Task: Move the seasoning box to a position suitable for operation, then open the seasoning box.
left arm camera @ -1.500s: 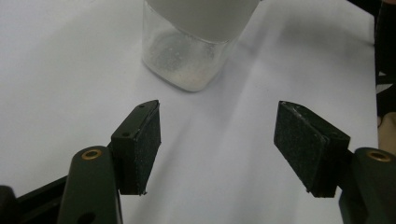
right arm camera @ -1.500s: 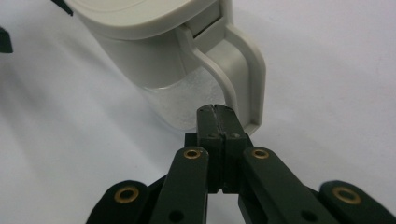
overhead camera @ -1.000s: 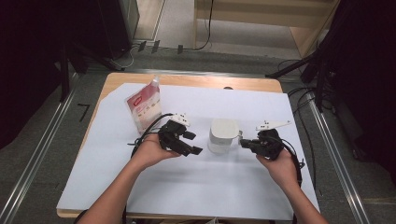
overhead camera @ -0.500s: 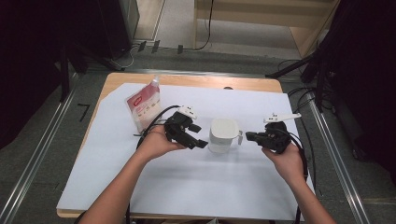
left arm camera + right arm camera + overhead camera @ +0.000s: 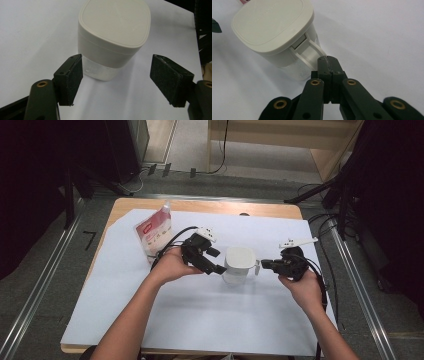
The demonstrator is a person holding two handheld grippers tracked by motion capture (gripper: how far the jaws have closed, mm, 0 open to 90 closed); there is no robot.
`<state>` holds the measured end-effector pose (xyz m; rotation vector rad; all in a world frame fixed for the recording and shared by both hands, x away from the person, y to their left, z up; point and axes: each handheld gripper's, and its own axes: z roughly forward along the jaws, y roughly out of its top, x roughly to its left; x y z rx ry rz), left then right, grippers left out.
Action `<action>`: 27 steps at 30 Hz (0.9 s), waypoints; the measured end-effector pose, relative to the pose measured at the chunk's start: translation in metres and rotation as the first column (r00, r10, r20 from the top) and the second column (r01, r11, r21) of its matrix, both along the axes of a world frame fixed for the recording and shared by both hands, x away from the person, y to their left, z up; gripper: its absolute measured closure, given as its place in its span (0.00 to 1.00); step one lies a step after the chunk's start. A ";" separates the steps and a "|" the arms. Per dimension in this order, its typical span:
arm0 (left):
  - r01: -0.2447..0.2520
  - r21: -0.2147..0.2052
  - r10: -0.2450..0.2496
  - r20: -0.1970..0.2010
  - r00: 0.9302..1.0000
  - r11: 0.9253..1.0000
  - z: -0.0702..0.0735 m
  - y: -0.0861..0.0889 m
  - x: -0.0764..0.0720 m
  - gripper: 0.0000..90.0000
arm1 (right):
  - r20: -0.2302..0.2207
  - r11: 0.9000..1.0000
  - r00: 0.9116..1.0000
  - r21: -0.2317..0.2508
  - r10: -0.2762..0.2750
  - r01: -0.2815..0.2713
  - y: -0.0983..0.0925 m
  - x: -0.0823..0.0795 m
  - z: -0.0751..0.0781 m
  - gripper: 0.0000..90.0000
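Observation:
A white lidded container (image 5: 239,264) with a handle on its right side stands mid-table on white paper. My left gripper (image 5: 218,263) is open just left of it. In the left gripper view the container (image 5: 113,37) sits ahead of the spread jaws, and my left gripper (image 5: 122,83) holds nothing. My right gripper (image 5: 263,265) is at the container's right. In the right gripper view my right gripper (image 5: 328,60) is shut, its tips touching the lower end of the handle (image 5: 310,50); I cannot see anything between the jaws.
A red and white pouch (image 5: 152,232) lies at the back left of the white paper sheet (image 5: 200,320). The wooden table edge (image 5: 200,206) runs along the far side. Cables trail from both grippers.
My left gripper has moved right and a little away from me, closing in on the container. The right gripper has barely shifted at the handle. The container has stayed put.

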<state>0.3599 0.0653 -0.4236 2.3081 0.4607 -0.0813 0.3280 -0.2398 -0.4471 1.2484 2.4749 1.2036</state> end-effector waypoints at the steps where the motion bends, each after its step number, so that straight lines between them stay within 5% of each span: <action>1: 0.005 0.000 -0.005 0.001 1.000 1.000 -0.001 -0.001 0.001 0.28 | -0.001 1.000 1.000 -0.001 -0.002 0.002 0.001 0.000 0.000 1.00; 8: 0.020 -0.001 -0.020 -0.009 1.000 1.000 -0.006 -0.010 0.004 0.20 | 0.002 1.000 1.000 -0.002 0.004 -0.004 0.005 0.000 -0.001 1.00; 27: 0.038 0.016 -0.038 -0.033 0.999 0.999 -0.017 -0.025 0.016 0.21 | -0.007 1.000 1.000 -0.016 -0.004 0.004 0.007 -0.001 -0.006 1.00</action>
